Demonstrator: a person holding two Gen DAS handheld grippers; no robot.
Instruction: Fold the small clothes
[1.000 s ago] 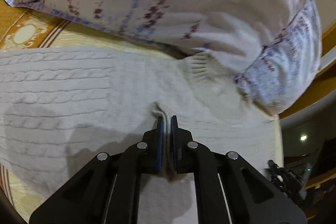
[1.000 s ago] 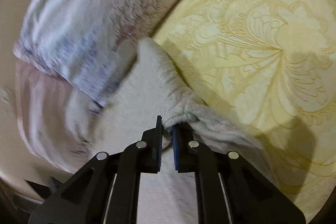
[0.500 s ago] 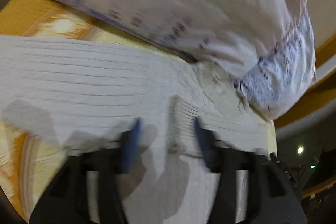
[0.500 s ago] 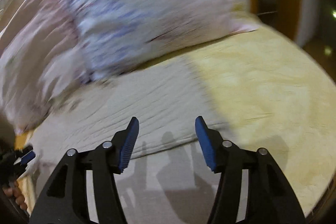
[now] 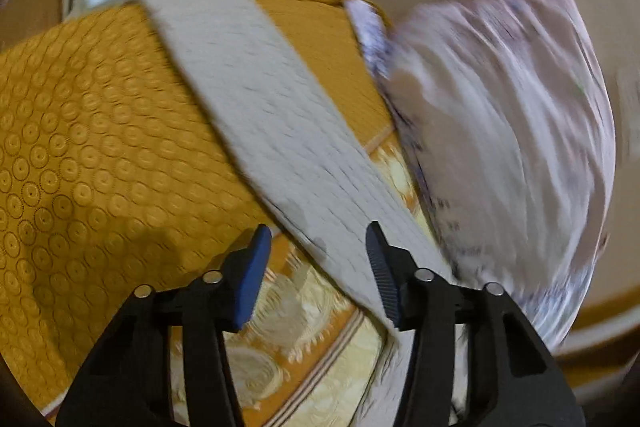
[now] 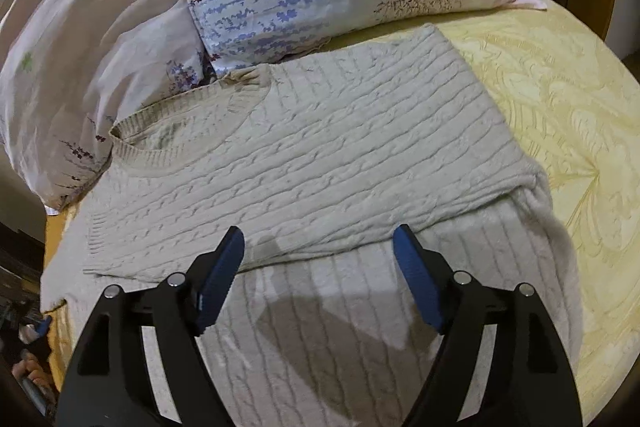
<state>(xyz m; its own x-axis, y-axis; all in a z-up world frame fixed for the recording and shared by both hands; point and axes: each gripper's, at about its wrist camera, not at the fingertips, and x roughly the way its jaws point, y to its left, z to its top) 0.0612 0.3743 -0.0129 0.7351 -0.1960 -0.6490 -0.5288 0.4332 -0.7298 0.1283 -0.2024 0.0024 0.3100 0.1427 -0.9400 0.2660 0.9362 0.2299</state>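
Both tools, the left tool (image 5: 316, 259) narrowing and the right tool (image 6: 318, 267) widening, hang released over the half-folded sweater (image 6: 320, 131); next, regrasp the hanging sleeve (image 5: 256, 99) at the bed's (image 6: 560, 99) edge.

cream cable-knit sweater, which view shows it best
The right wrist view: the cream cable-knit sweater is sharp there, with its ribbed neckline and folded-over layer visible. The left wrist view is motion-blurred and shows only one long strip of it.

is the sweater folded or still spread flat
Folded, at least once: in the right wrist view the sweater has an upper layer whose edge lies across the layer beneath it.
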